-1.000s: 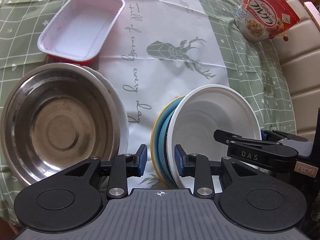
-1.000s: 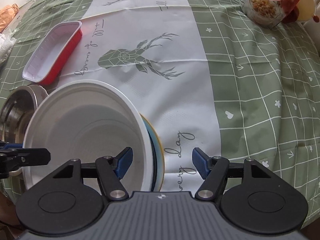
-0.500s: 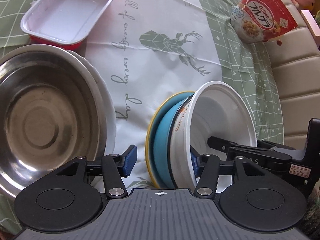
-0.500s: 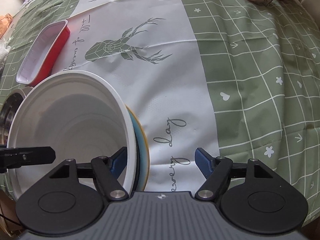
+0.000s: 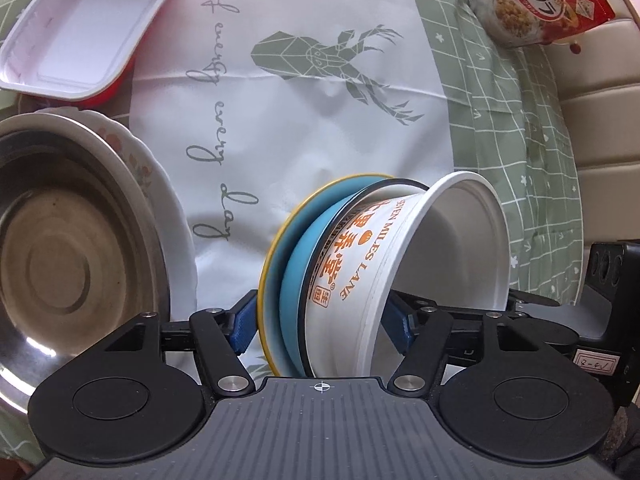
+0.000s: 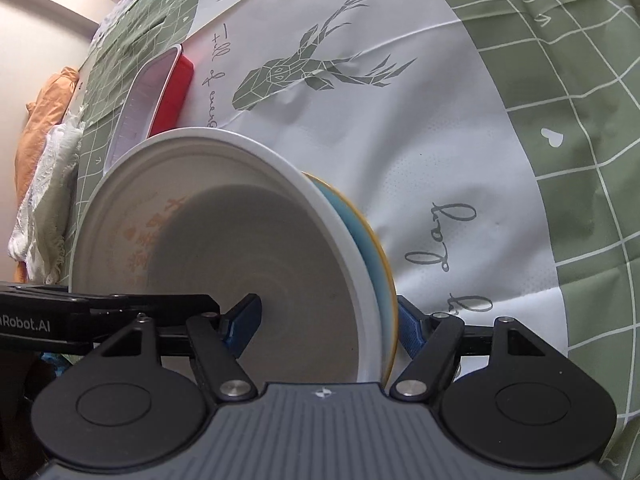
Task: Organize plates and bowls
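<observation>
A white paper bowl [image 5: 400, 264] with orange print stands tilted on its edge on the tablecloth. It is nested against a blue dish and a yellow-rimmed blue plate [image 5: 276, 264]. My left gripper [image 5: 320, 320] straddles this stack from above, its jaws opening wide and its pads off it. In the right wrist view my right gripper [image 6: 326, 320] straddles the bowl [image 6: 240, 240] and plate [image 6: 362, 236]. One of its fingers [image 6: 244, 320] is inside the bowl. The other is just outside the yellow rim, and I see no clear pinch.
A steel bowl [image 5: 72, 248] sits on a white floral plate [image 5: 164, 184] at the left. Behind it lies a red tray with a white inside [image 5: 88, 28]. A cereal bag [image 5: 532, 0] leans at the far right by a beige cushion. Cloths [image 6: 44, 184] lie past the table's left edge.
My left gripper's jaws spread from a narrow gap at the stack's rim to wide around it. Both grippers sank lower over the stack, and the right one's outer finger now sits at the yellow rim.
</observation>
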Motion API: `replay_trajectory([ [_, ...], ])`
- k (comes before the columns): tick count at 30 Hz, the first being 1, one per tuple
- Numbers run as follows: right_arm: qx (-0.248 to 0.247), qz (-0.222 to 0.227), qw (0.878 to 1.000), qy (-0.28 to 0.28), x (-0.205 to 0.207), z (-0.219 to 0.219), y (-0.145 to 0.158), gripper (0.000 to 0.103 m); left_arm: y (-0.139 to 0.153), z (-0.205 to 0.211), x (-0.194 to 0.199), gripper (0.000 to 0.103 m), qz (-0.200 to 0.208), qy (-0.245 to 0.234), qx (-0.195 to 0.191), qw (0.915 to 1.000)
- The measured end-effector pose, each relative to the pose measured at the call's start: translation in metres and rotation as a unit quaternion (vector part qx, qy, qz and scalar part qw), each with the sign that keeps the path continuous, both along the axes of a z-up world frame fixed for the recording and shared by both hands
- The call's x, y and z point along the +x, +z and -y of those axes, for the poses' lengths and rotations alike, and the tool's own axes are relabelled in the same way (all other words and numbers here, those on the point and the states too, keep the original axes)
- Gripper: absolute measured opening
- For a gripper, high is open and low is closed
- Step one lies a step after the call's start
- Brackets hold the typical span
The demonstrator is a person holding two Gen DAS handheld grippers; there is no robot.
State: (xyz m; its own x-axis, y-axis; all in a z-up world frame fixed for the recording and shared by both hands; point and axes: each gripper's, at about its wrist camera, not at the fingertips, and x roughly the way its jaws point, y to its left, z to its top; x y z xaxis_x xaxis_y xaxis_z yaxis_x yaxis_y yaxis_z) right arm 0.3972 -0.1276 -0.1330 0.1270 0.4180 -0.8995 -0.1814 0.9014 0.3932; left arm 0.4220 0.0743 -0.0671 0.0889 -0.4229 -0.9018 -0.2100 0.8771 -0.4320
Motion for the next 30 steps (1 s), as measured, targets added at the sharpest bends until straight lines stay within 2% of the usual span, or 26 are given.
replay_trajectory([
  [5,0.021,-0.052,0.998,-0.041,0.008,0.012,-0.007,0.072,0.001,0.001,0.013,0.068,-0.041,0.008,-0.002,0.9991],
  [8,0.036,-0.072,0.995,-0.056,0.013,0.015,-0.011,0.072,0.003,0.009,0.018,0.069,-0.044,-0.013,0.011,0.9989],
  [11,0.05,-0.089,0.993,-0.061,0.01,0.015,-0.014,0.072,0.001,0.008,0.019,0.068,-0.054,-0.013,0.01,0.9984],
  [15,0.046,-0.085,0.994,-0.049,-0.001,0.011,-0.013,0.072,0.003,0.001,0.013,0.068,-0.052,-0.001,-0.009,0.9986],
  [19,0.033,-0.06,0.997,-0.038,-0.011,-0.002,-0.007,0.073,0.013,0.006,0.003,0.068,-0.014,-0.021,0.02,0.9995],
  [22,0.03,-0.042,0.998,-0.033,-0.015,-0.009,0.0,0.074,0.015,-0.005,-0.005,0.069,0.0,-0.009,0.014,0.9999],
  [27,0.035,-0.028,0.999,0.008,-0.016,-0.015,0.007,0.075,0.018,-0.015,-0.013,0.069,0.015,-0.002,0.023,0.9996],
  [30,0.024,-0.027,0.999,-0.01,-0.01,-0.007,0.007,0.072,0.015,-0.011,-0.014,0.067,0.019,-0.002,0.022,0.9996],
])
